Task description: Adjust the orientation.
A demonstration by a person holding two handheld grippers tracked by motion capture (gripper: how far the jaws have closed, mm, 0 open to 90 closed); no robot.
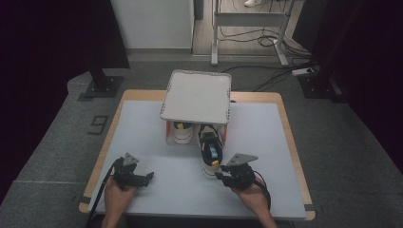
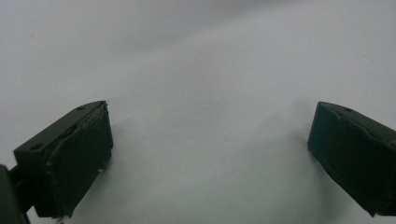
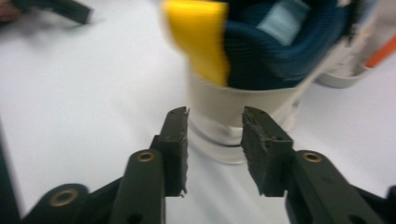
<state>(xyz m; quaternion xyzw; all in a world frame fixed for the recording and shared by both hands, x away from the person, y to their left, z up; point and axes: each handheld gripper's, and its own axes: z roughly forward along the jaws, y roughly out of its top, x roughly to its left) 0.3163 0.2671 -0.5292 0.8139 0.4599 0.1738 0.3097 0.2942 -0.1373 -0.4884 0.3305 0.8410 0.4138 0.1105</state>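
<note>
The person's two hands come in at the near edge of the tabletop (image 1: 157, 190), each holding a claw. The left claw (image 1: 145, 176) lies low over bare white surface at the near left; in the left gripper view its jaws stand wide apart with nothing between them, so it is released. The right claw (image 1: 219, 175) sits at the near right, pointing at the heel of a shoe (image 1: 210, 154). In the right gripper view (image 3: 215, 128) its jaws are narrowed but a gap is left between them; the pale heel stands just beyond the tips, not between the pads, so it is not grasping anything. That view is blurred, so I cannot tell whether the tips touch the heel.

The shoe lies on the tabletop near its middle, heel toward the person, toe pointing under a rack (image 1: 197, 97). It is white-soled with a dark blue collar and a yellow heel tab (image 3: 201, 39). A second shoe (image 1: 182, 132), white, sits just left of it under the rack's flat grey top. The rack stands at the far middle of the tabletop, with orange on its legs.
</note>
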